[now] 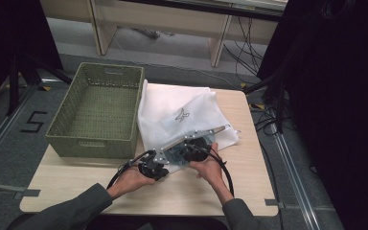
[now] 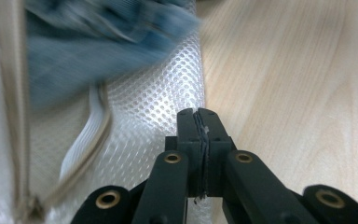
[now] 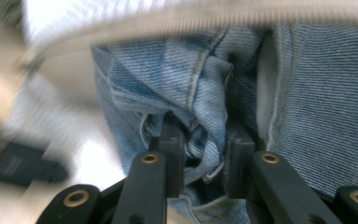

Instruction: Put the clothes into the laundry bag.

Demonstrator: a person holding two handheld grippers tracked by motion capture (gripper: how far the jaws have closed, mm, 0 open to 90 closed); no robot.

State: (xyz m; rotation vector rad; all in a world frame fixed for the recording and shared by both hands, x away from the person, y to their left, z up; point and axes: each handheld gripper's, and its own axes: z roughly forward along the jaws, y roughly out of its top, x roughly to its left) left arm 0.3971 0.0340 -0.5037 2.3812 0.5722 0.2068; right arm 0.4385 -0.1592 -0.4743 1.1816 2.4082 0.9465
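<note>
Right gripper view: the right gripper's (image 3: 204,154) fingers (image 3: 170,140) are clamped on a bunched fold of blue denim (image 3: 307,107), which sits between them and spreads up and right. In the left gripper view, the left gripper (image 2: 200,122) has its fingers pressed together, pinching the edge of the white mesh bag (image 2: 154,100), with denim blurred beyond. From the high view, the bag (image 1: 182,115) lies on the surface (image 1: 249,177), just beside a green basket (image 1: 98,108).

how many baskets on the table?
1. The green basket stands at the table's far left corner, beside the white mesh bag. Nothing suggests another hidden one.
</note>
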